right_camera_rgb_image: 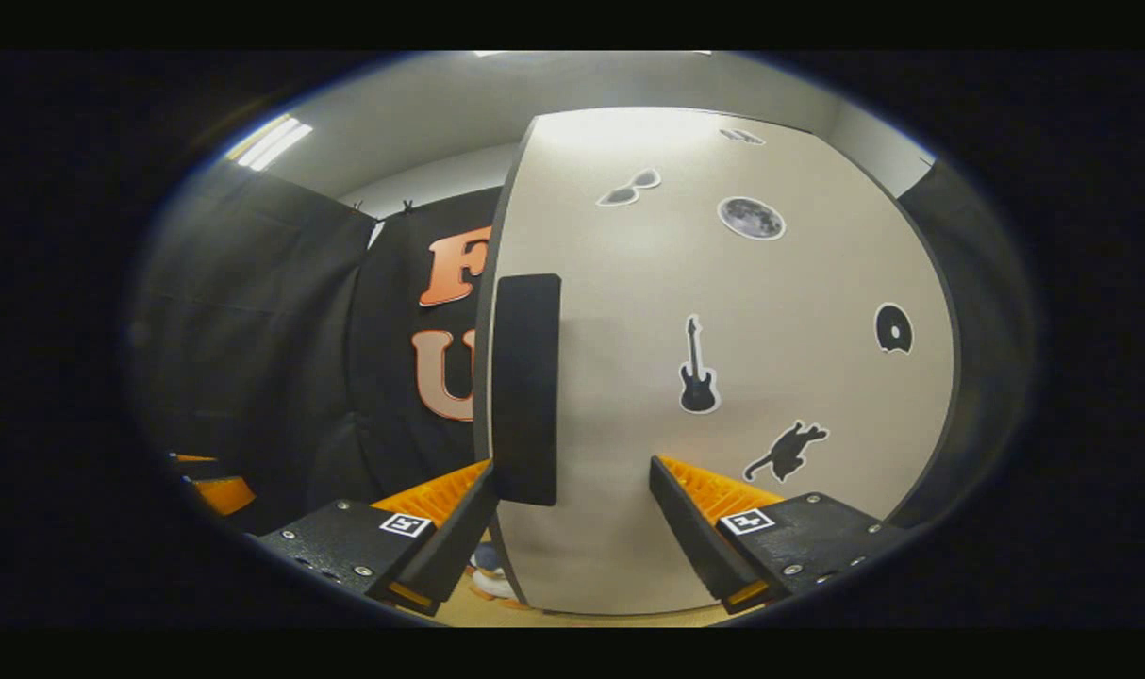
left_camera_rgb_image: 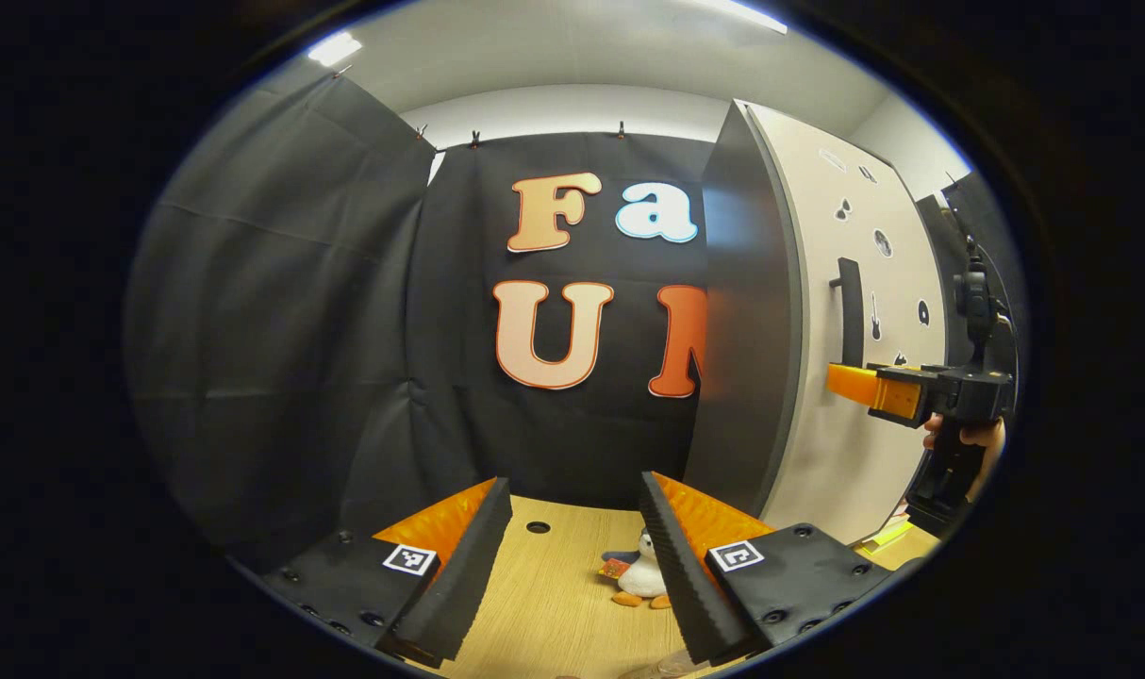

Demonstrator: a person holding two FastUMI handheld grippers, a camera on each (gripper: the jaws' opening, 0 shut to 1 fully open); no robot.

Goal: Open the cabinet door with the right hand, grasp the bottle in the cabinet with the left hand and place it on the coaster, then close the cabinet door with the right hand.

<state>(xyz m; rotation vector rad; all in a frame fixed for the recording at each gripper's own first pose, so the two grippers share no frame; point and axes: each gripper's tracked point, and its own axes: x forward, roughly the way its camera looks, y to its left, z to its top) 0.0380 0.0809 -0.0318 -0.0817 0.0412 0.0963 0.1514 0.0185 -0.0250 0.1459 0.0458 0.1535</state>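
Our left tool (left_camera_rgb_image: 572, 566) gapes wide and empty above the tabletop (left_camera_rgb_image: 544, 604), a toy penguin (left_camera_rgb_image: 640, 580) beyond. Our right tool (right_camera_rgb_image: 572, 528) gapes empty by the handle (right_camera_rgb_image: 525, 387) of the beige, sticker-dotted cabinet door (right_camera_rgb_image: 723, 377), which stands shut.

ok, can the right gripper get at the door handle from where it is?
Probably yes. The right gripper is open and faces the cabinet door, with the handle just ahead, near its left finger; nothing lies between. It looks to need a small sideways shift.
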